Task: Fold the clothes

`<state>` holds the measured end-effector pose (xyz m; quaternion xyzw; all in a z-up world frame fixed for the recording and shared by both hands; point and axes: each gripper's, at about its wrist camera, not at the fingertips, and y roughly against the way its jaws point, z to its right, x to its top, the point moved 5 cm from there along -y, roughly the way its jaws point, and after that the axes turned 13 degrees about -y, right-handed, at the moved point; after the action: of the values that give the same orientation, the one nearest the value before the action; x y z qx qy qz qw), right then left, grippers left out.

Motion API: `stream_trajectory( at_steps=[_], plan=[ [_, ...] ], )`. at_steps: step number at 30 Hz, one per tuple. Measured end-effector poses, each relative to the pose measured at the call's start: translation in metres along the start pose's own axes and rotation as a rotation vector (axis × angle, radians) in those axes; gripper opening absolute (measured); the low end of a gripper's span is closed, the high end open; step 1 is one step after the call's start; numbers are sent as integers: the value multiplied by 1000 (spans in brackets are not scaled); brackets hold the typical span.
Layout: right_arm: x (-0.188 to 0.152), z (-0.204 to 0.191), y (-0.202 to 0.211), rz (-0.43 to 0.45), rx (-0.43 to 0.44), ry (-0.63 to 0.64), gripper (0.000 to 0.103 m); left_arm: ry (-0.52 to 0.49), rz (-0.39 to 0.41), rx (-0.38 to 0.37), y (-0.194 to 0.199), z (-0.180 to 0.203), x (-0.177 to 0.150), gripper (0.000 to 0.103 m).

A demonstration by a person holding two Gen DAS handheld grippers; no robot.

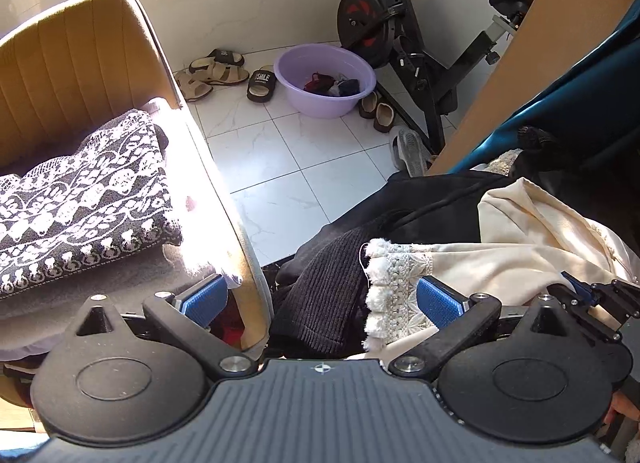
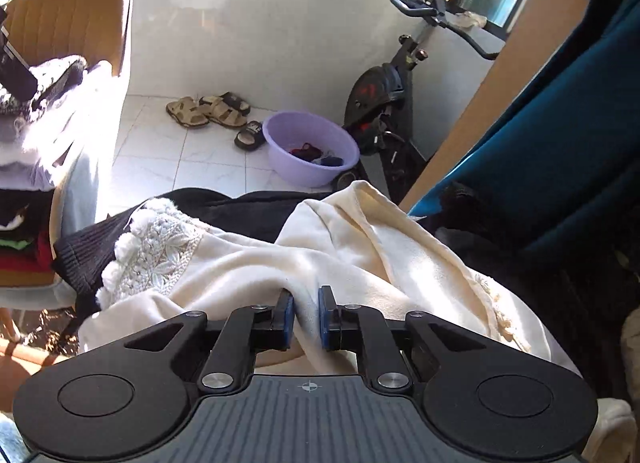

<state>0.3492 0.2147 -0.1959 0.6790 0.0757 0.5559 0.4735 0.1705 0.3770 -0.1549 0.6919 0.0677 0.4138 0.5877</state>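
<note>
Cream fabric fills the lower middle of both views: a cream garment [image 2: 360,247] with a lace-trimmed hem [image 1: 394,295] lies rumpled over a black ribbed garment [image 1: 324,291]. The right gripper [image 2: 306,317] has its jaws drawn close together, pinching a raised fold of the cream cloth between the blue pads. The left gripper [image 1: 320,299] holds its jaws spread wide; the lace hem lies against the inside of its right-hand pad and the black ribbed cloth sits between the fingers, with nothing clamped. To the left stands a mustard chair [image 1: 76,55] carrying a folded black-and-white patterned knit [image 1: 76,207] on top of other folded clothes. On the white tiled floor [image 1: 280,159] beyond sit a lilac basin [image 1: 324,79] holding small dark items, sandals [image 1: 216,71] and an exercise bike [image 1: 400,35].
</note>
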Motion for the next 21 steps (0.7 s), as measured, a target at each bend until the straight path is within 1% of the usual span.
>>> stream_trajectory(
  at_steps=[2,5,7,10,13,15,18,21],
  plan=[
    [14,18,14,69,1,-130,6,11,-1,-4,-1,0,2,103],
    [35,52,55,215,62,-364,6,3,11,-19,0,7,8,103],
    [41,77,91,313,61,-486,5,-17,25,-32,1,17,13,103],
    [37,117,155,455,15,-632,6,-52,36,-62,2,35,17,103],
    [14,154,216,555,-93,-728,6,-97,38,-105,1,60,20,103],
    [-12,175,252,581,-182,-782,6,-128,40,-133,1,77,22,103],
    [-62,201,283,551,-310,-860,6,-190,33,-176,-1,106,20,103],
    [-123,216,289,434,-432,-974,6,-256,21,-213,-3,137,17,103]
  ],
)
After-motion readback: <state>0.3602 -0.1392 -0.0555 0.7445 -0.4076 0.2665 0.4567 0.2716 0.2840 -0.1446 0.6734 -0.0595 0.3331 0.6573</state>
